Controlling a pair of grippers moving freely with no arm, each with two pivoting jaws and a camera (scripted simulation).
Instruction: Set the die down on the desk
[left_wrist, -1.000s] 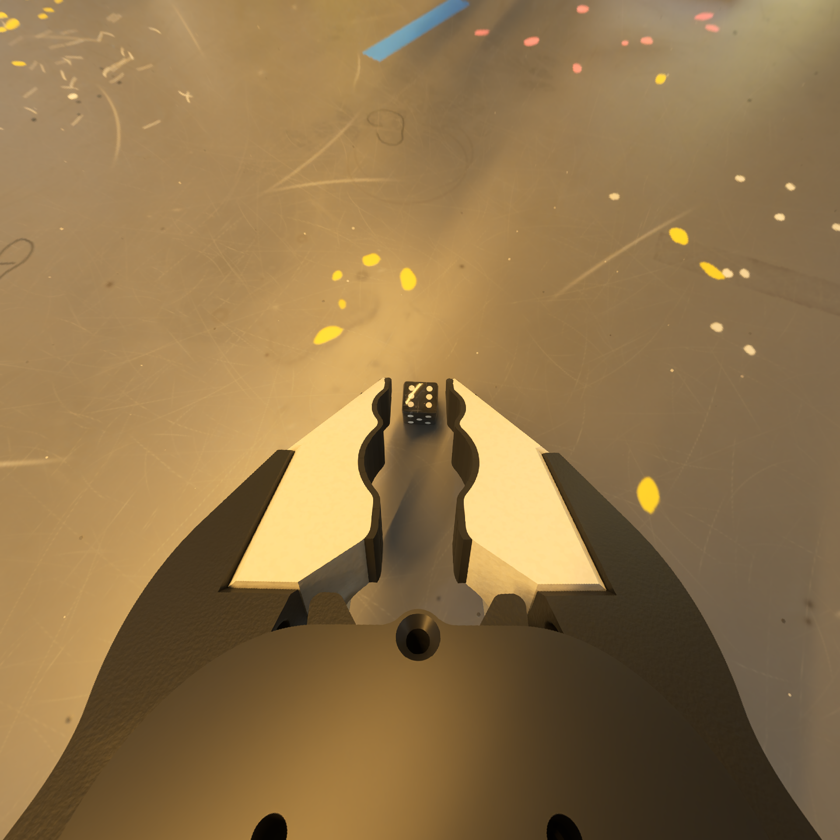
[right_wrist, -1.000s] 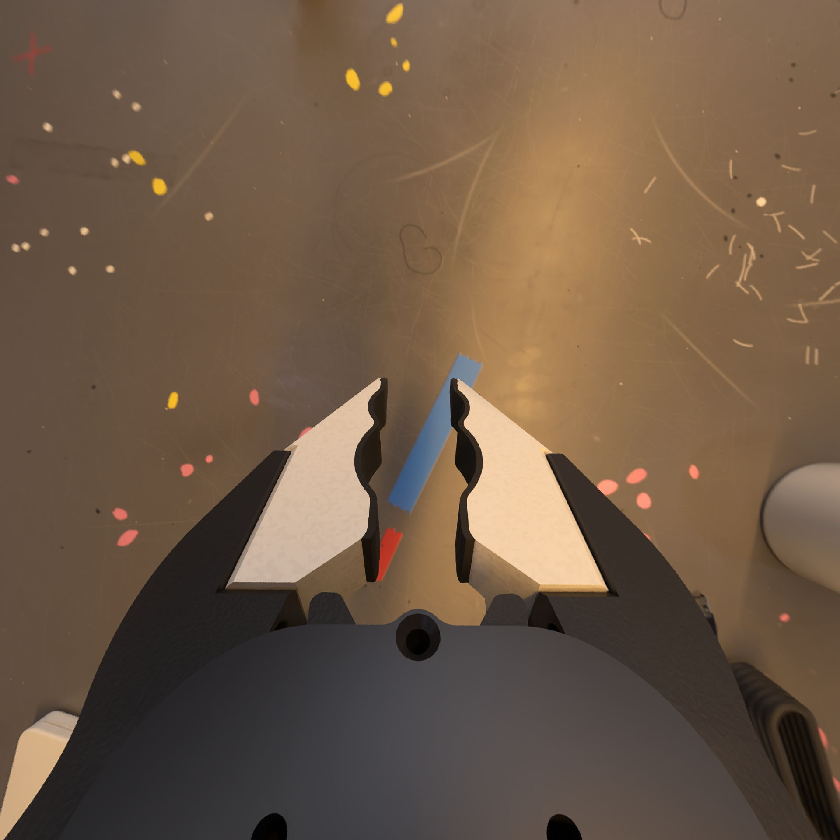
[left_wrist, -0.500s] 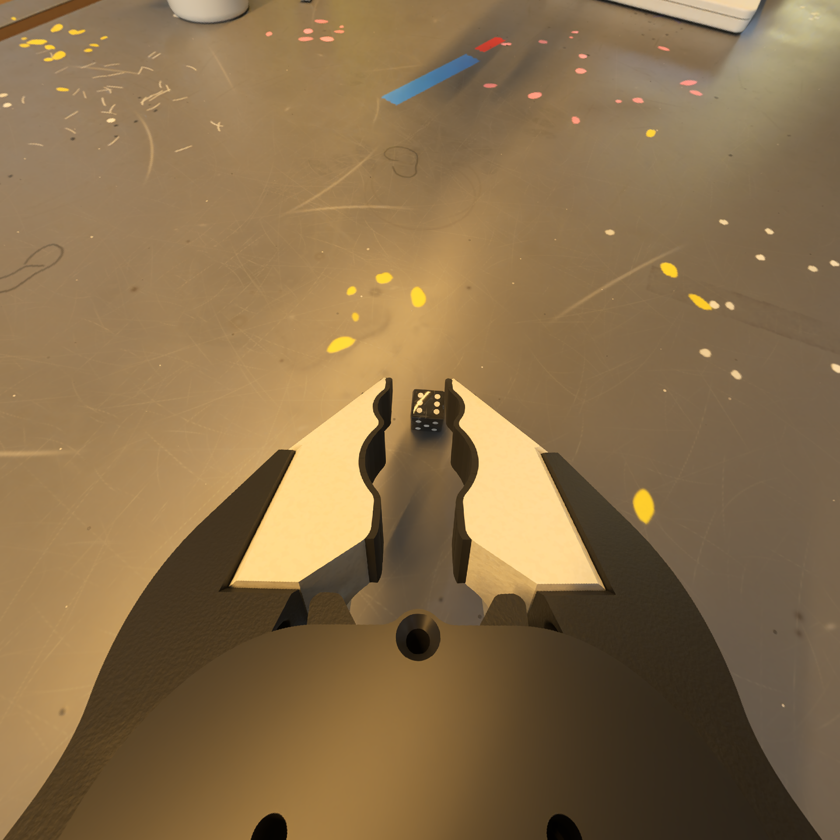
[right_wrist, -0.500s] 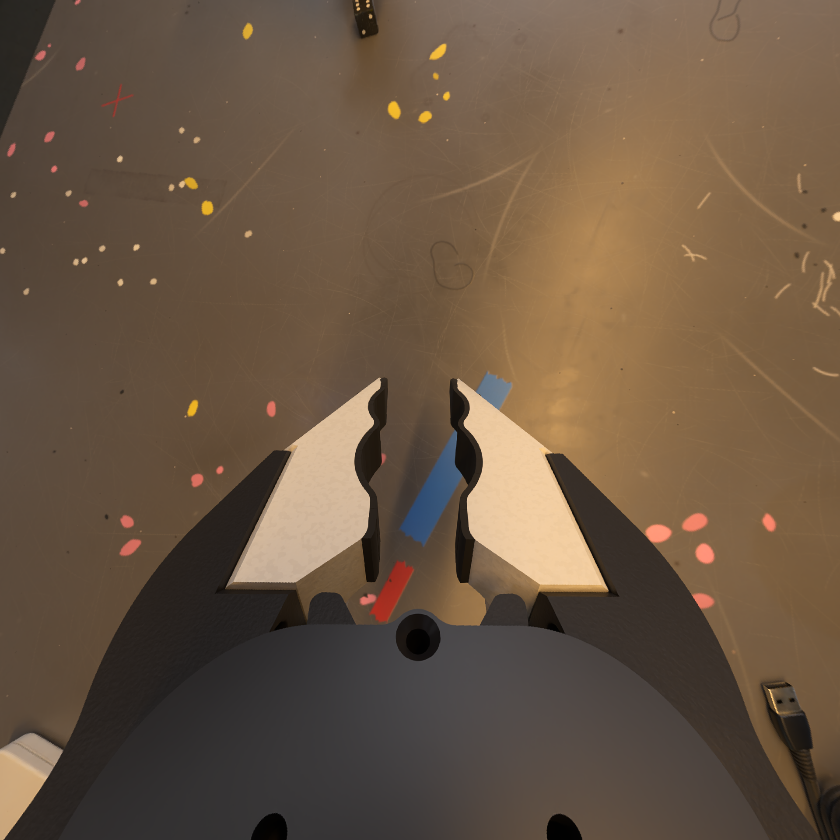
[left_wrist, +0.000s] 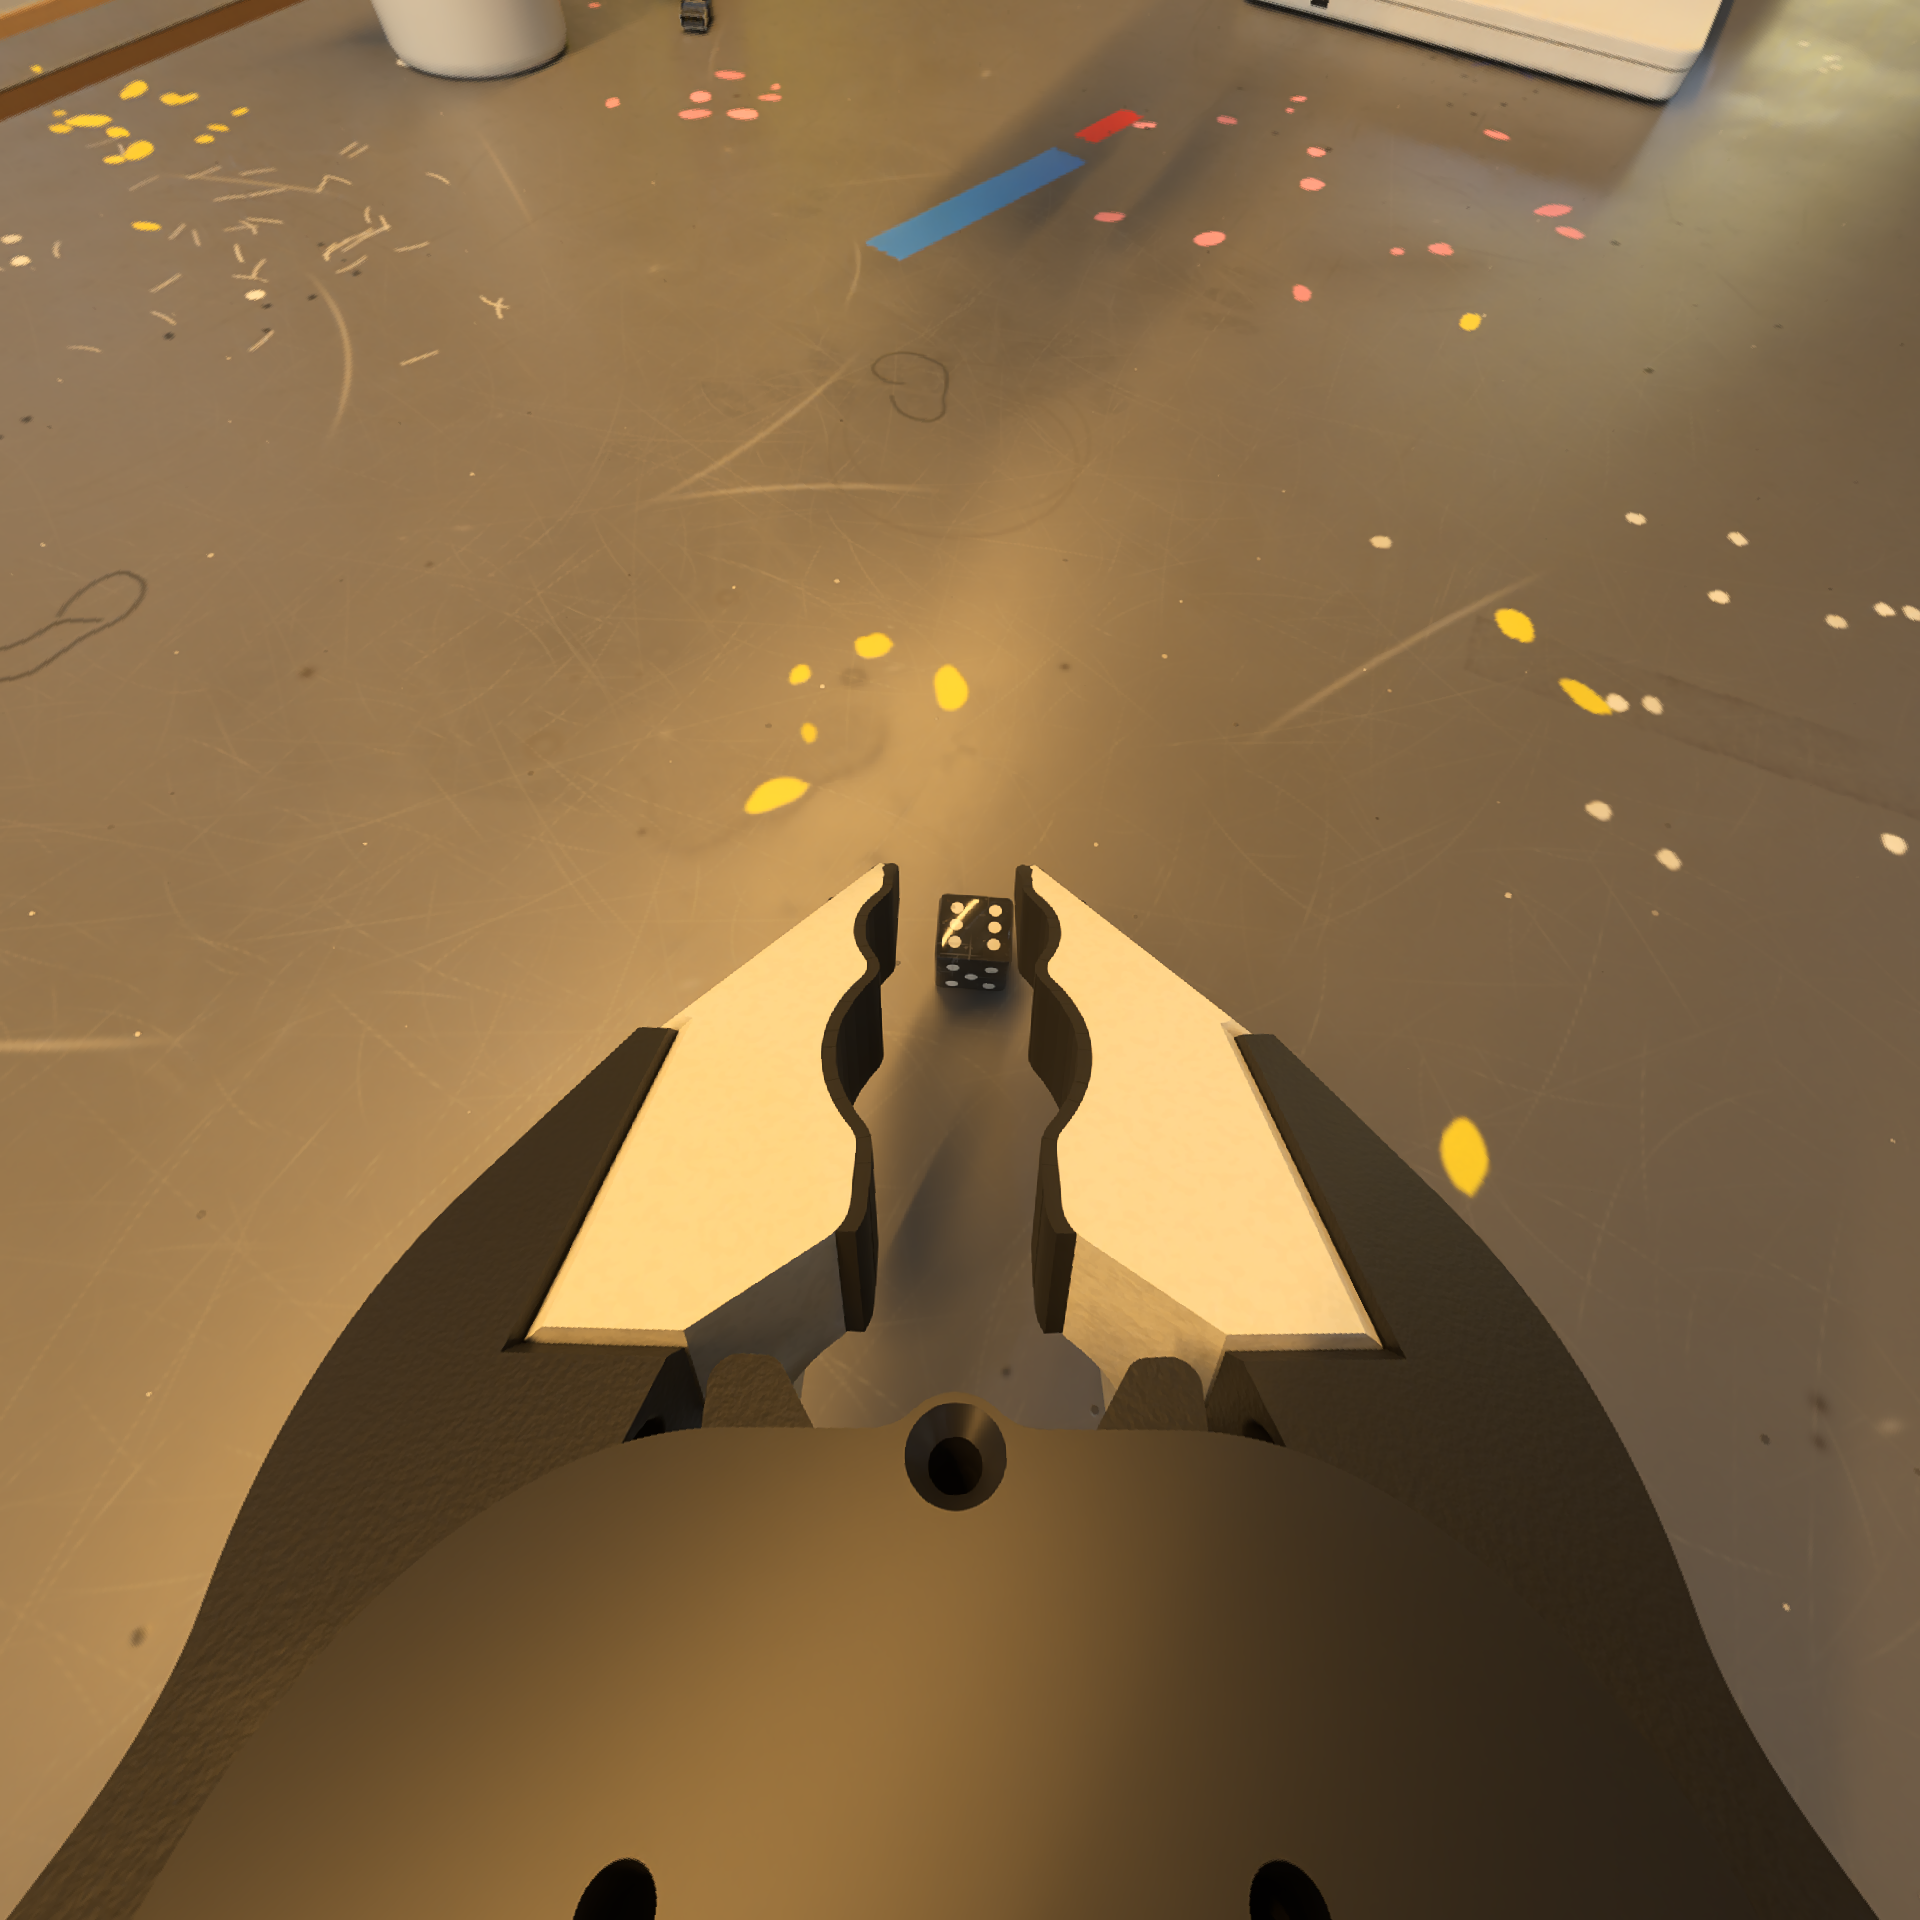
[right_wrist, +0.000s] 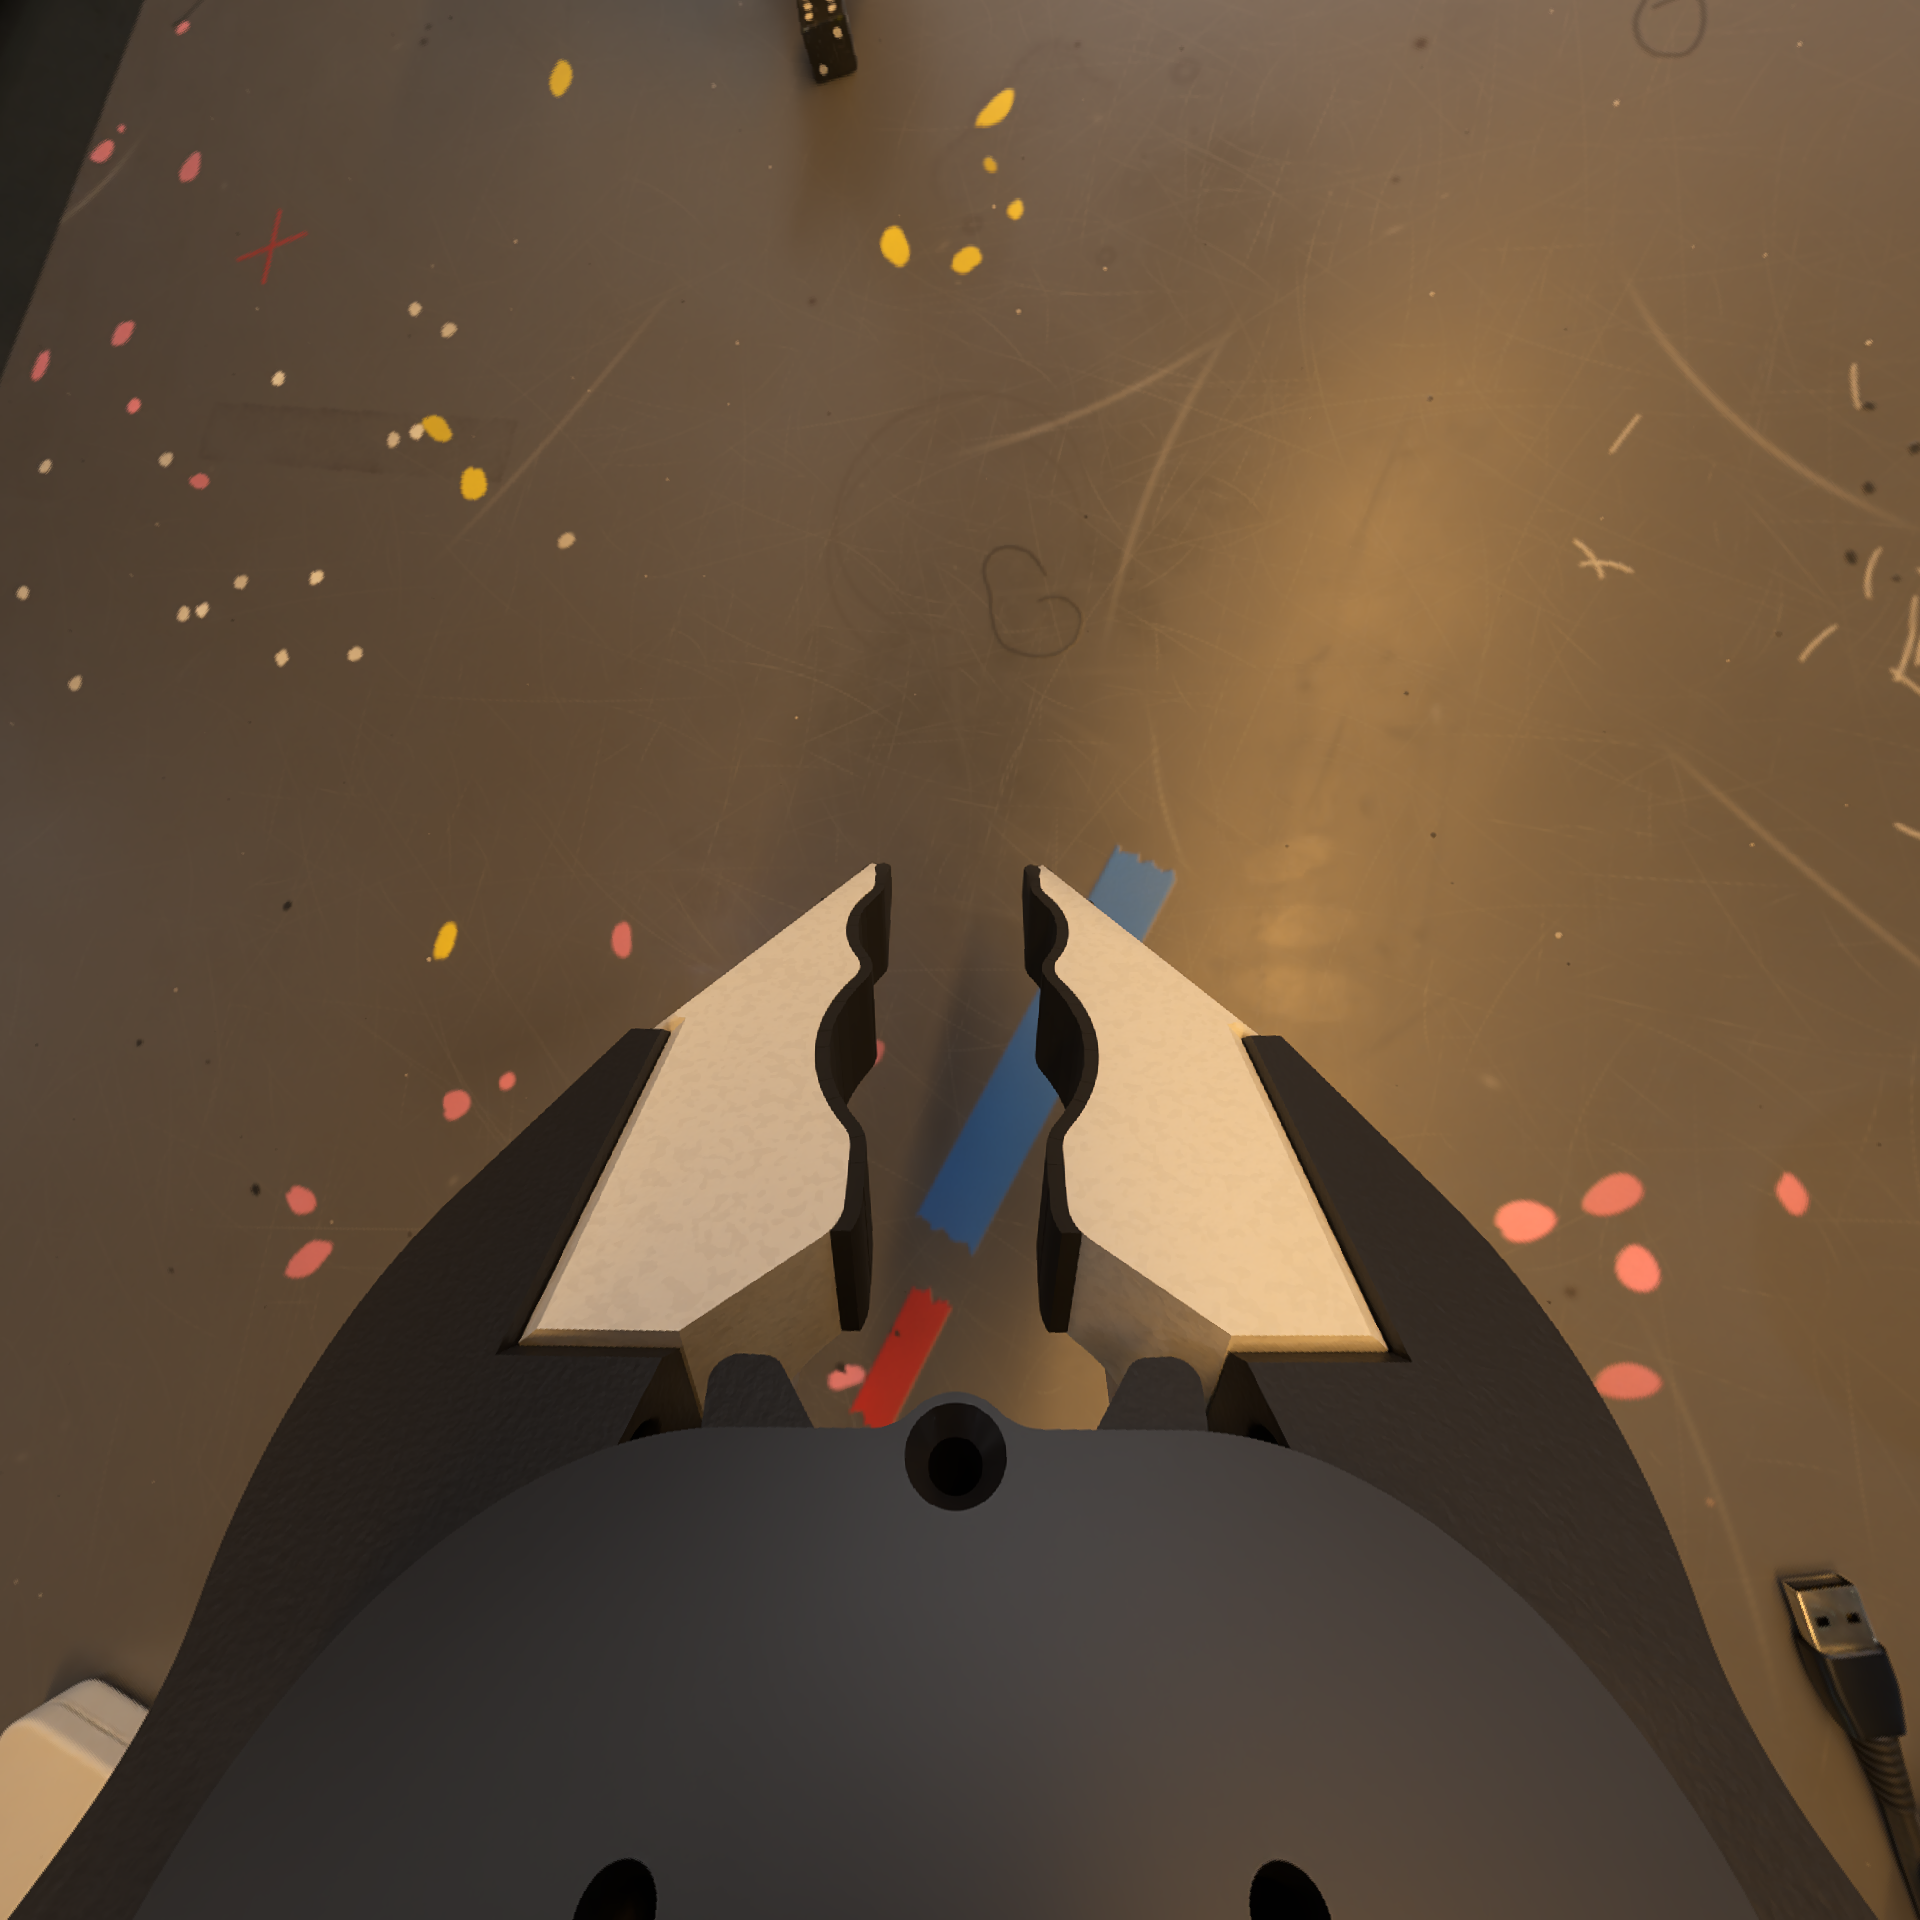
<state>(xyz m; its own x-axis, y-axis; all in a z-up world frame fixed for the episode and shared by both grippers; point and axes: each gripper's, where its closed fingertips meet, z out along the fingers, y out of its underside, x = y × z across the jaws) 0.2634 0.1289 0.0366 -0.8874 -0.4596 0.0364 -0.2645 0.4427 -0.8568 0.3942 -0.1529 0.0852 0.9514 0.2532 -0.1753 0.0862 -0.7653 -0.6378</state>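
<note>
Die sits on the counter at 12 o'clock between the released left tool tips, apparently placed; right tool gapes empty

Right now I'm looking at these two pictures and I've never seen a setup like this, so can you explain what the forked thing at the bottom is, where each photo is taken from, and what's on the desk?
Each picture comes from a camera mounted on a two-finger claw, looking forward along its fingers. The forked shape is the claw itself.

In the left view, the left claw is open, and a small black die sits on the desk between its fingertips. There is a gap on the left side; whether the right finger touches it, I cannot tell.

In the right view, the right claw is open and holds nothing. Beneath it lie a blue tape strip and a red tape strip. The same die shows far off at the top edge. A cable plug lies at lower right.

The desk is scratched and speckled with paint spots.
</note>
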